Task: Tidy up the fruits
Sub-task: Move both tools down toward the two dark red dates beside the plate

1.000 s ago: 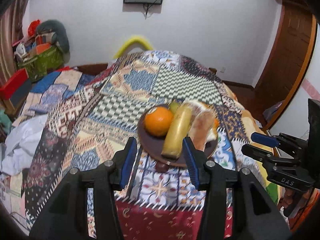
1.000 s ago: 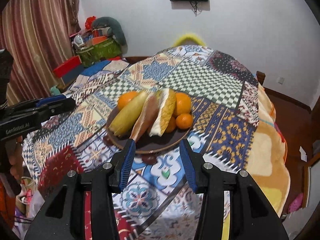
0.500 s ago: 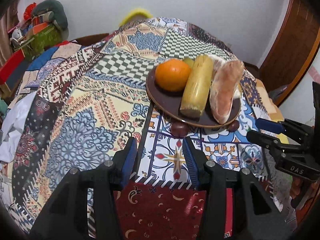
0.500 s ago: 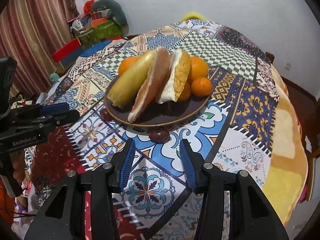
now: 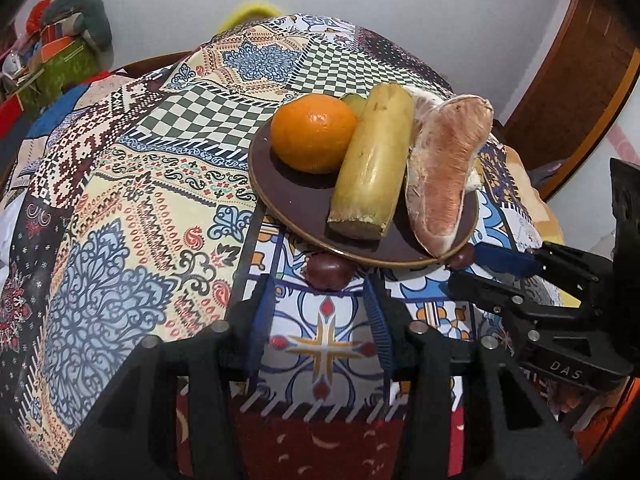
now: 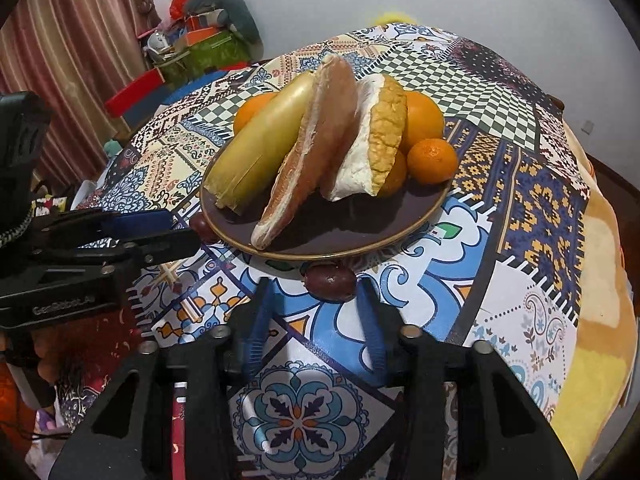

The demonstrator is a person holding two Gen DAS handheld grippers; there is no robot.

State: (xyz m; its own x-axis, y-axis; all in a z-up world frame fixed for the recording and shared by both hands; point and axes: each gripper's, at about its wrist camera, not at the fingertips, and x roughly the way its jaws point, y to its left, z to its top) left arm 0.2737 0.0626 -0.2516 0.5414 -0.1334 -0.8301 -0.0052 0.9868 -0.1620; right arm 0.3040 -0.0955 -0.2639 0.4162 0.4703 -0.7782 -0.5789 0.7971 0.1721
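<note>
White walls close off the room behind a table covered in a patchwork cloth [image 5: 132, 184] of checks, paisley and blue floral tiles, and we see a striped curtain [image 6: 60, 52] and a heap of boxes and bags [image 6: 200, 40] off to the far left. Near the front edge of the table sits a dark brown plate [image 5: 304, 204] with a thin gold rim, and on it we count a large orange [image 5: 314, 132], a long yellow-green piece of fruit [image 5: 376, 160] lying lengthwise, and a pink pomelo wedge [image 5: 448, 168] leaning against it. From the right wrist view we also make out a second wedge with pale pith and yellow rind [image 6: 376, 136] plus more oranges behind it, the smallest [image 6: 432, 160] resting at the plate's right edge.

Two small dark red fruits lie on the cloth just beside the plate's near rim. One [image 5: 329, 270] sits straight ahead of our left gripper [image 5: 322, 320], just beyond its blue pads; the other [image 6: 330, 282] lies in front of our right gripper [image 6: 316, 318], level with the fingertips. Both pairs of jaws stand fairly narrow and are closing. Nothing is pressed between the pads of either one, only bare cloth showing in the gaps.

Each gripper appears at the edge of the other's view, low over the table and close to the plate, with its tips near one of the dark fruits
</note>
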